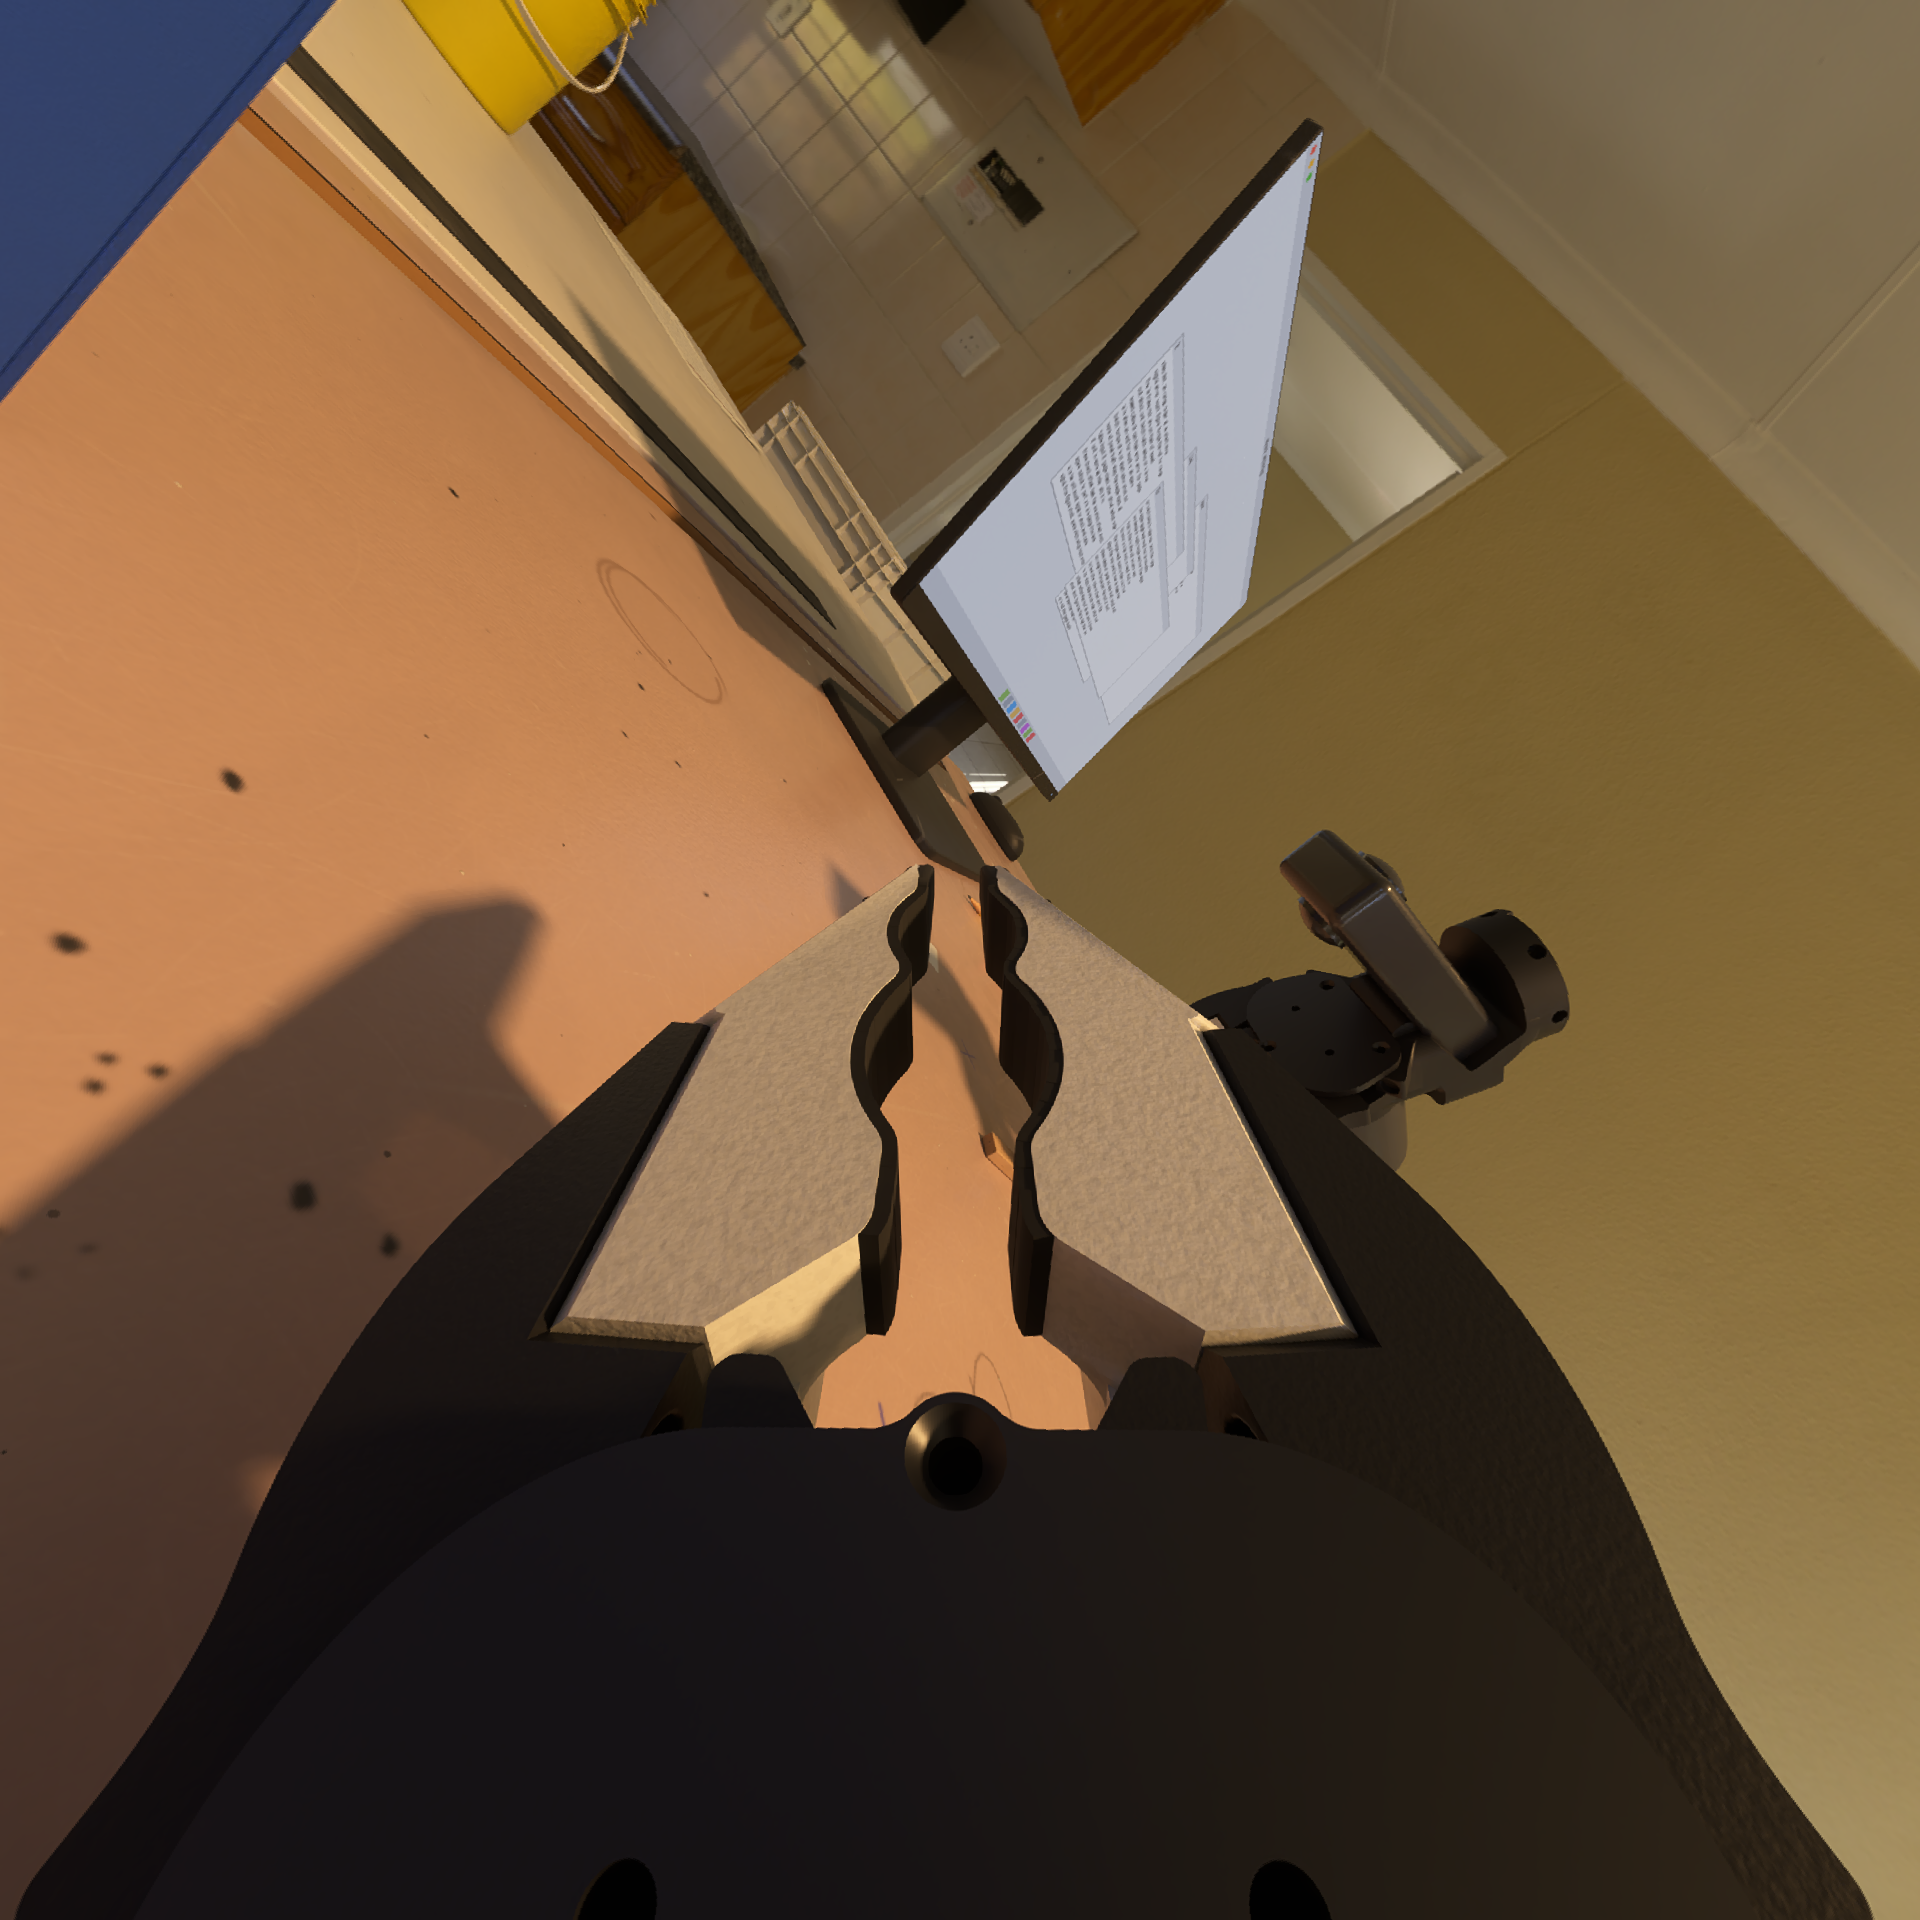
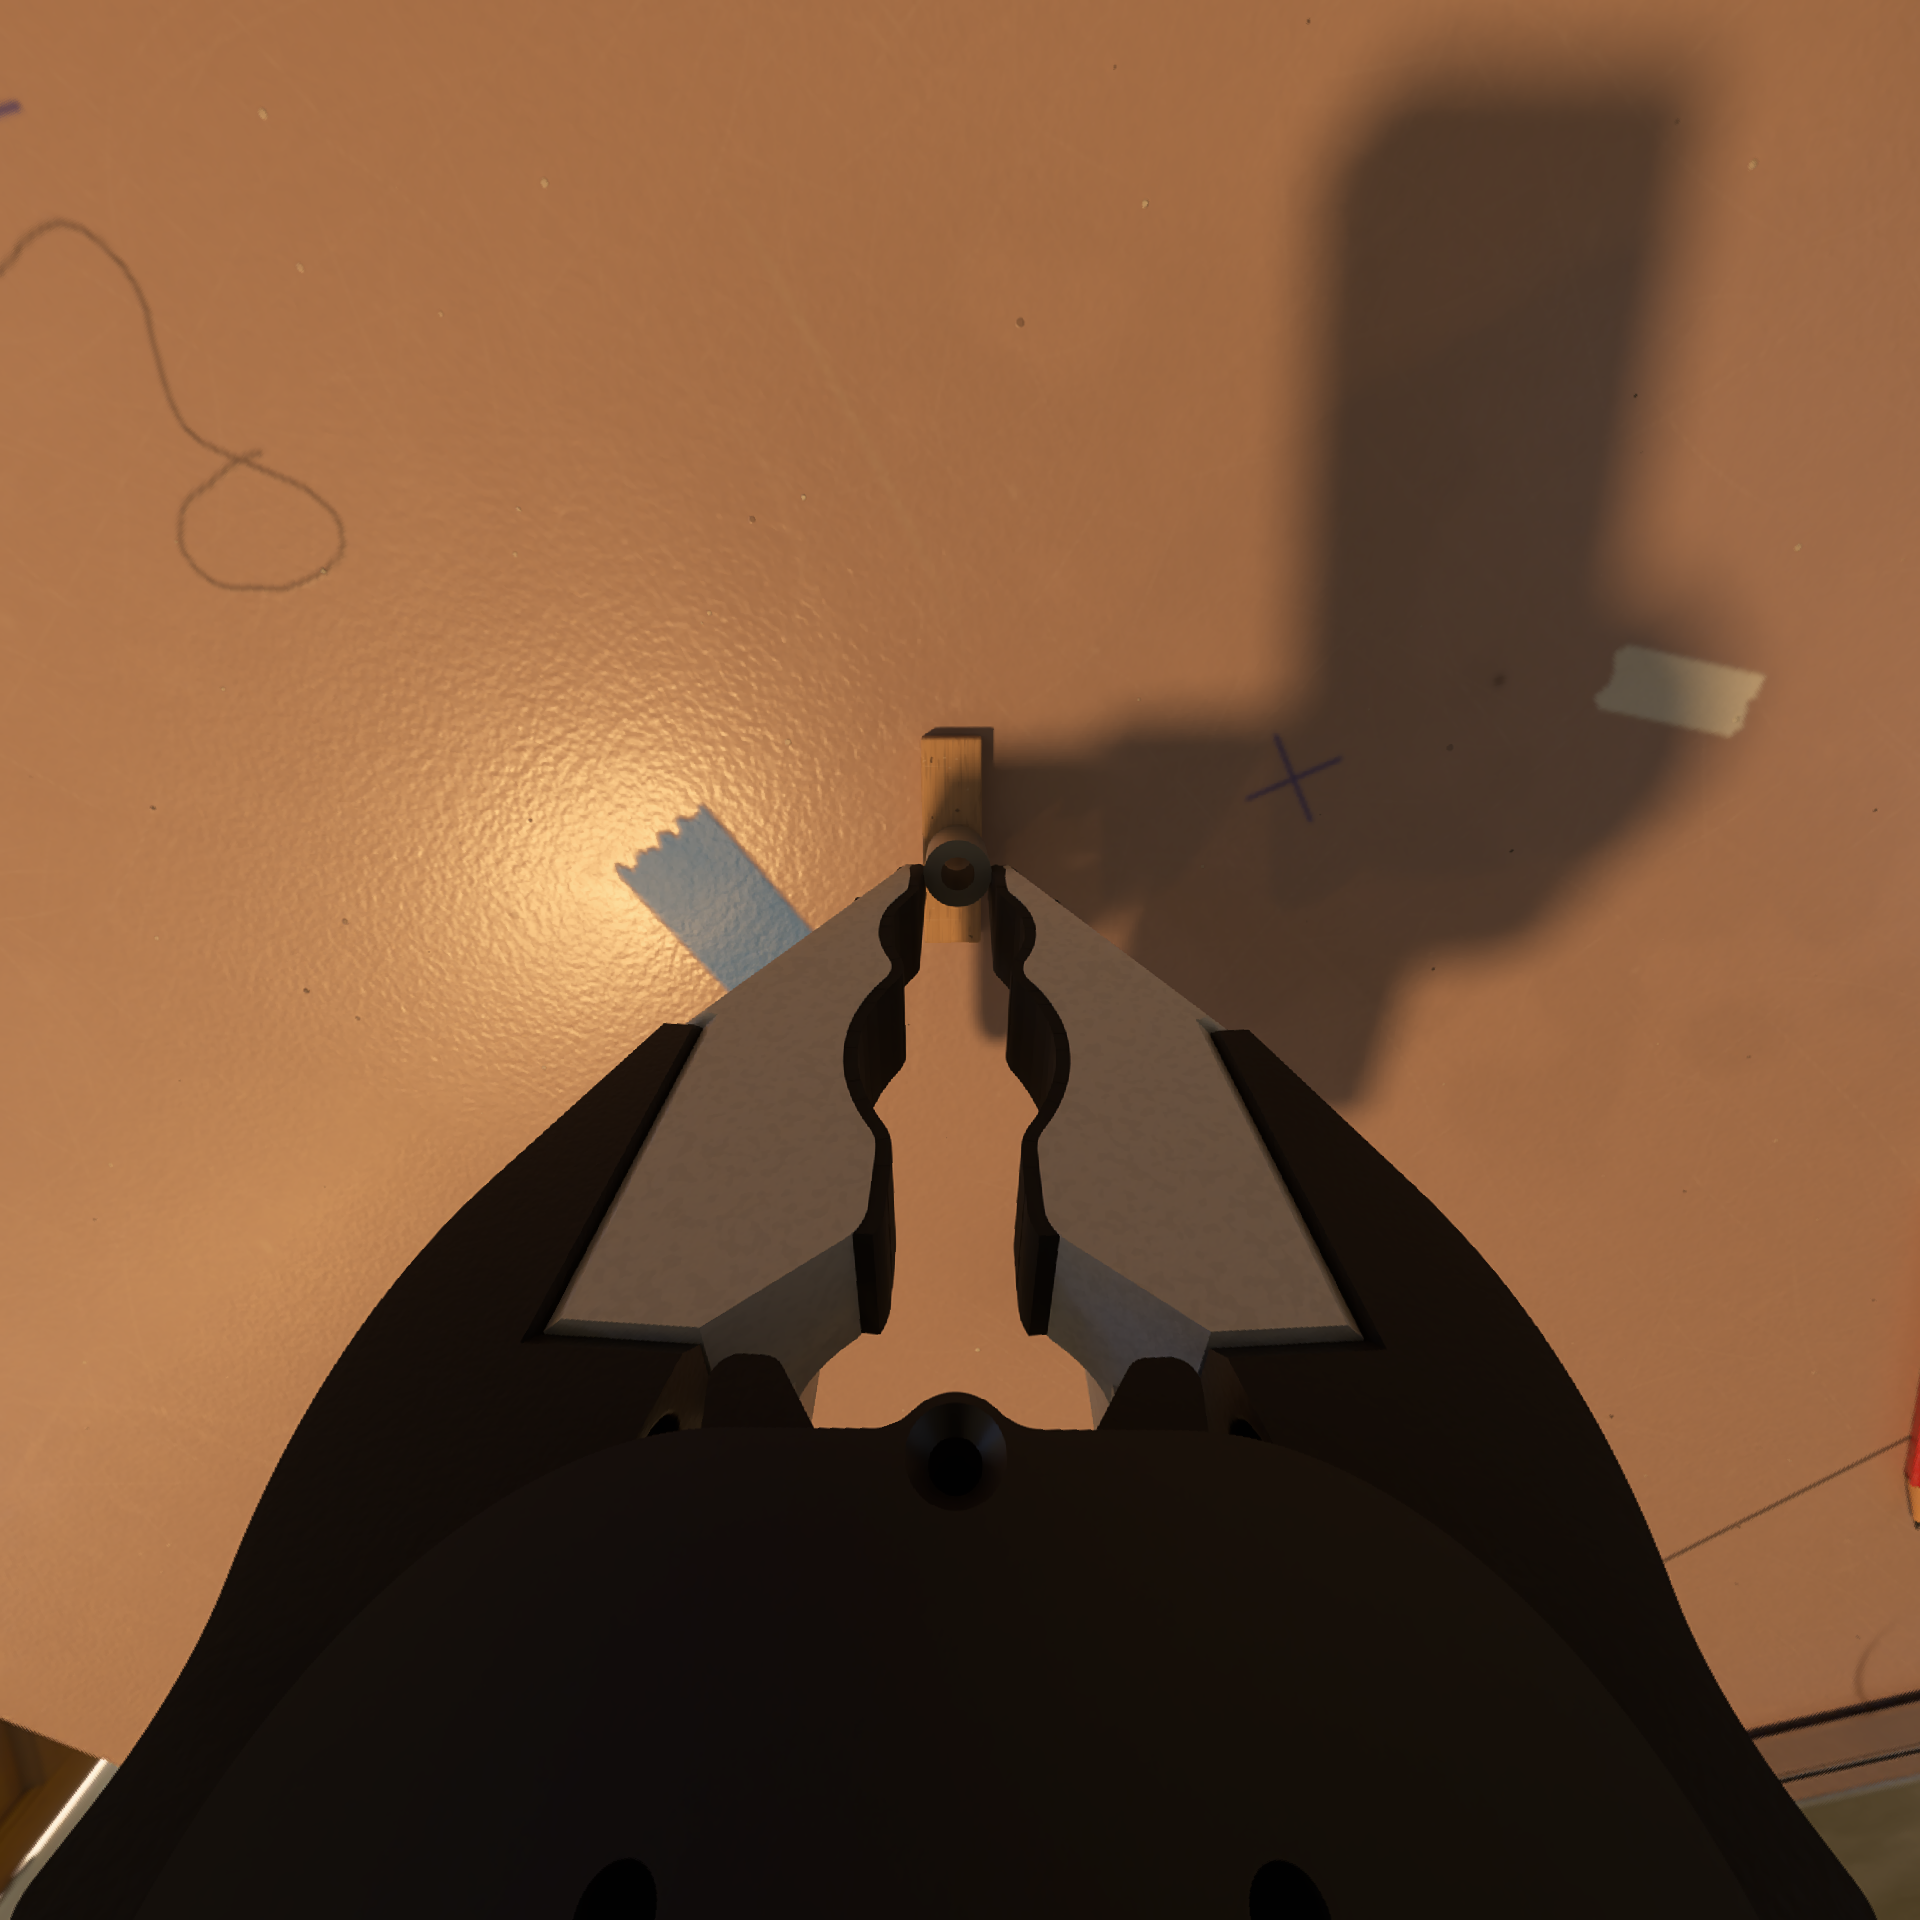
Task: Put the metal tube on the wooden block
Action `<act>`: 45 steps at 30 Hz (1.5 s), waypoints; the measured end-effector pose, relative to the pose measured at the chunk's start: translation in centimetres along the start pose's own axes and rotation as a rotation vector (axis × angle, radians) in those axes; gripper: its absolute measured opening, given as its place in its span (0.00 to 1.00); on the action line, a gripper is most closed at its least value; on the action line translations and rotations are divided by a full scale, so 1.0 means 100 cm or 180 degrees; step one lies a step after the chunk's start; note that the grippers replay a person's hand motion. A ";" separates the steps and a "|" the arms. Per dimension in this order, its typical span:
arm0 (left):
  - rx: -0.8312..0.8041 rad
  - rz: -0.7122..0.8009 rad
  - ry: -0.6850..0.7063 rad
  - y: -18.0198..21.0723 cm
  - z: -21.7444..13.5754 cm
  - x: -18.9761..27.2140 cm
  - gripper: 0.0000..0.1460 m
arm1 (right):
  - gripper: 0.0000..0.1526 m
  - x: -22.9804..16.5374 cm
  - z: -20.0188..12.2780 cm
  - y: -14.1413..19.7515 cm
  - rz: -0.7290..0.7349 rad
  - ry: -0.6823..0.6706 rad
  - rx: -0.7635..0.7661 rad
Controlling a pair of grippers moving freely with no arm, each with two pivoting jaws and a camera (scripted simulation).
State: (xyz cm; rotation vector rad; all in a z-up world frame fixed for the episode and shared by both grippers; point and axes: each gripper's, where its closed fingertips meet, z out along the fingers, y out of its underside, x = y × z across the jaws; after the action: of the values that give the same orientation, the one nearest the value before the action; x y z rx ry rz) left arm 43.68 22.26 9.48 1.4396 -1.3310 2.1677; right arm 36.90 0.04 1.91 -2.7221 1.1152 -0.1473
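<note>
Left wrist view. Left tongs: pale fingers with black wavy pads, a narrow gap between them, nothing held. They hang over the salmon-orange worktop, idle. At 12 o'clock, a tilted flat monitor with a lit grey screen; at 3 o'clock, the other dark tongs body. Neither tube nor block is identifiable here.

Right wrist view. Right tongs: tips clamped on the short grey metal tube, seen end-on, its bore facing the camera. Small pale wooden block lies directly beneath, at 12 o'clock of the tips. Blue tape strip at 9 o'clock, white tape scrap at 2 o'clock.

Handling advice: whether the tube touches the block cannot be told. Lower straight, keep it centred on the narrow top, release slowly, withdraw upward without nudging.
</note>
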 end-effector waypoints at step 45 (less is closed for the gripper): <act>-0.0026 0.0059 0.0074 0.001 0.001 0.007 0.09 | 0.08 -0.001 -0.004 -0.007 -0.0029 -0.0305 -0.0077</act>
State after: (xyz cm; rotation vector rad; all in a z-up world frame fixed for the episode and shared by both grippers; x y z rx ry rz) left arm 43.29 21.94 9.99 1.4002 -1.3490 2.1813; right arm 37.27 0.51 2.48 -2.7240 1.0852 -0.0043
